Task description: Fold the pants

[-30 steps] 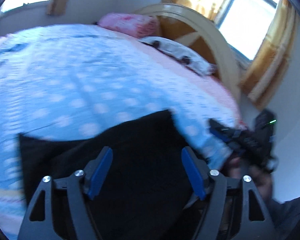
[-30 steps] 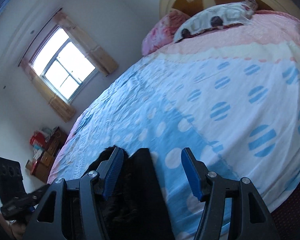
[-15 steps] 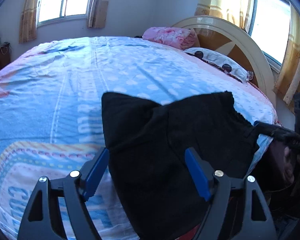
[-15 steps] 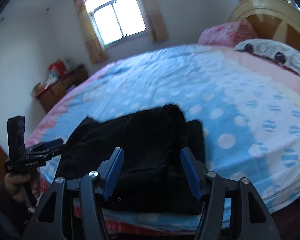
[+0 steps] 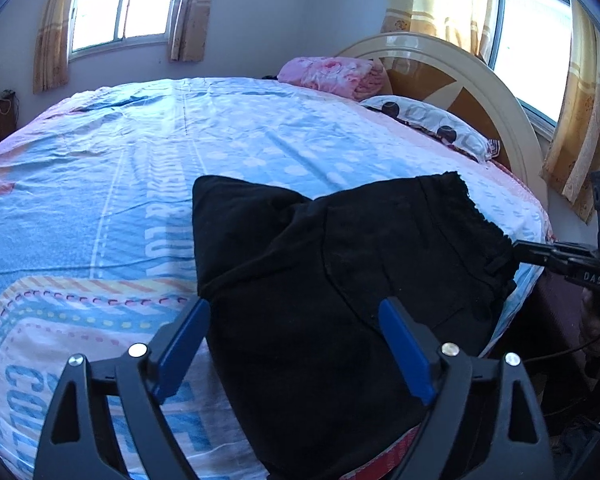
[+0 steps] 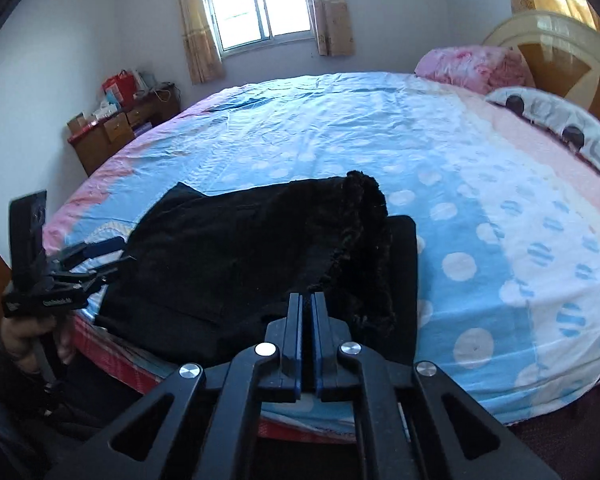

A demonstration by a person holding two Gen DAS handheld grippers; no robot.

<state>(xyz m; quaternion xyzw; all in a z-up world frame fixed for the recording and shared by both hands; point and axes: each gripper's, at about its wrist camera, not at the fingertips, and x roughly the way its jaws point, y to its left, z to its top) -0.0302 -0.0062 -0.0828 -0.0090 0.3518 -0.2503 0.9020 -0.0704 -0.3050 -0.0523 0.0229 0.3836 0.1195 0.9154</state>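
- In the left wrist view, the left tool is seen with its blue fingers spread wide, having just been opening further; the near left part of the black pants lies between and below them, and no pad is pressed on the cloth.
- The pants are laid on the near edge of the bed, on a blue dotted sheet, with a rough hem towards the far right.
- At the right edge of that view, the right tool is met at the right border of the pants.
- In the right wrist view, the right tool is shown with its fingers pressed together, having just closed; whether cloth is pinched between them cannot be told.
- Farther right, a pink pillow and a patterned pillow are placed by the headboard.
- A hand is seen at the left of that view, holding the left tool.
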